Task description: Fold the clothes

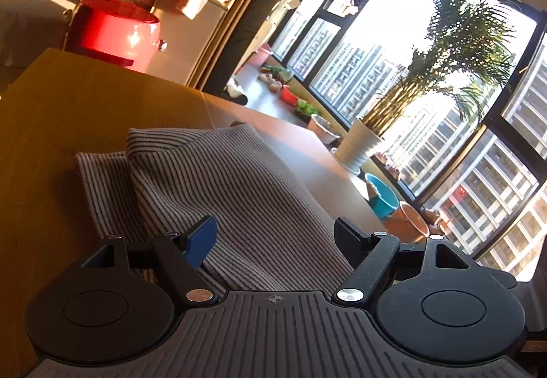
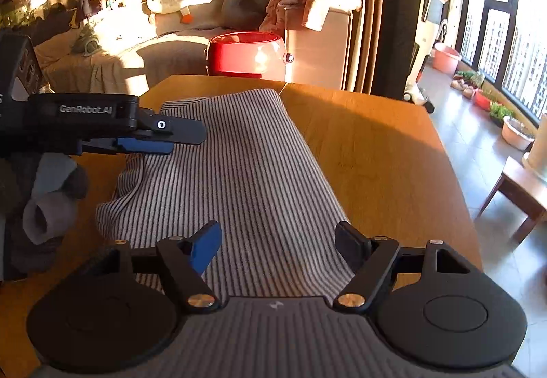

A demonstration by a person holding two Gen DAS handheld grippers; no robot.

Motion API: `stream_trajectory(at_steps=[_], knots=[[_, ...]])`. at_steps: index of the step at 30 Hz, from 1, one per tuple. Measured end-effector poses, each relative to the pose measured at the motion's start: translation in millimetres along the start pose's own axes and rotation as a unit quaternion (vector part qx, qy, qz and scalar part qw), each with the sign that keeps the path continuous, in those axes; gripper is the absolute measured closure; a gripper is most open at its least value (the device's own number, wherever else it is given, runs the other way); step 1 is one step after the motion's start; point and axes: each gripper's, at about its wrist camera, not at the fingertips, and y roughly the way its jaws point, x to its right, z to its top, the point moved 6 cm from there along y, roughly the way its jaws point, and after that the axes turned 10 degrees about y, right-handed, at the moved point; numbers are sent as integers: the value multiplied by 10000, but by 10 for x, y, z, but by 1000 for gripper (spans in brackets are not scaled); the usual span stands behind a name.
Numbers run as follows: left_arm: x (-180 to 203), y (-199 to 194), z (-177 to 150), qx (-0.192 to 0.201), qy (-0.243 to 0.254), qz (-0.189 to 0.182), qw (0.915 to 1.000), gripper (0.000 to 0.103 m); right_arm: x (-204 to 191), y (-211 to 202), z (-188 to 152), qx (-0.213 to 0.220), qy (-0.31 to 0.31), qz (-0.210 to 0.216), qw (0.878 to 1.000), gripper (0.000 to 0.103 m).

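Note:
A grey striped garment (image 2: 246, 169) lies folded into a long strip on the wooden table (image 2: 376, 152). My right gripper (image 2: 278, 241) is open over its near end, fingers straddling the cloth. My left gripper (image 2: 177, 138) enters from the left in the right wrist view, just above the garment's left edge; its fingers look close together from the side. In the left wrist view the left gripper (image 1: 277, 234) is open above the striped garment (image 1: 222, 179), holding nothing.
A red pot-like appliance (image 2: 246, 53) stands beyond the table's far edge. A sofa (image 2: 164, 46) with a plush goose and pink clothes is behind. A gloved hand (image 2: 48, 200) holds the left gripper. Plant pots (image 1: 359, 145) and windows are at right.

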Motion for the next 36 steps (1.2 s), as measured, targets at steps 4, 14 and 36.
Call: stream_trajectory(at_steps=[4,14,36], knots=[[104,-50,-7,-93,93,-320,9994,43,-35,146,-33,-172,-249,-96,9995,47],[117,17,-83,-520,-34,-602,9968,42,20,232,-2,-59,-393,-277,9988,37],[108,362,-122,-702,438,-137,9965,67,177,34,-231,11,495,-23,9988,36]])
